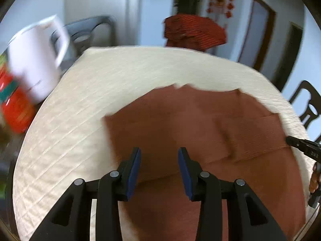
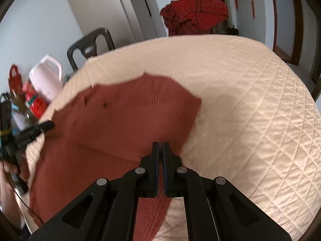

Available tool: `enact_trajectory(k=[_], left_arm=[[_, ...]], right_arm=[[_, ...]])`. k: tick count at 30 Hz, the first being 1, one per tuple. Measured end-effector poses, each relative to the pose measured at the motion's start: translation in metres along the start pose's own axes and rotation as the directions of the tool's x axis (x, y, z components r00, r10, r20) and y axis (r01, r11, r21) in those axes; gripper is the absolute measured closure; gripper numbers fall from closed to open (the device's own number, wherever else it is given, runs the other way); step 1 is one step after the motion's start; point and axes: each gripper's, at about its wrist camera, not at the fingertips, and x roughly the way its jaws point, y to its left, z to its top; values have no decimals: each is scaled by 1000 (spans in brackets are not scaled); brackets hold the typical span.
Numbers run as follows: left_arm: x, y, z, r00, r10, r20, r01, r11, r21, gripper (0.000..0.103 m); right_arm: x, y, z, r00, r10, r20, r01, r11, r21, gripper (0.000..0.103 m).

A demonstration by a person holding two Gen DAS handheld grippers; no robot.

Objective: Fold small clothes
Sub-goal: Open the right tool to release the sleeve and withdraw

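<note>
Only from the right wrist, shut jaws pinch the garment.

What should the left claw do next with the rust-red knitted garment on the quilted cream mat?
Probably lower the open left claw onto the rust-red knitted garment edge below it and close. It holds nothing, while the right claw is shut at the opposite edge.
</note>
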Motion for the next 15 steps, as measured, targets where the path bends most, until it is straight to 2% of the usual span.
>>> enact_trajectory(k=[1, 3, 6, 14, 15], left_arm=[[3, 5, -6, 1000, 5, -19, -5, 1000, -9, 62], [0, 6, -11, 1000, 11, 8, -11, 1000, 9, 61], [-6, 4, -15, 1000, 25, 9, -25, 999, 27, 60], [-26, -9, -32, 1000, 20, 3, -20, 999, 49, 58], [-30, -13, -35, 1000, 18, 7, -19, 998, 57, 57]], right_arm=[[0, -1, -1, 1000, 2, 8, -2, 1000, -2, 101], [0, 0, 2, 1000, -5, -3, 5, 1000, 3, 101], [-6, 6, 3, 999, -35, -2, 35, 999, -22, 101], [-33, 16, -14, 1000, 2, 3, -2, 1000, -30, 100], [-35, 18, -15, 1000, 6, 3, -6, 1000, -30, 97]])
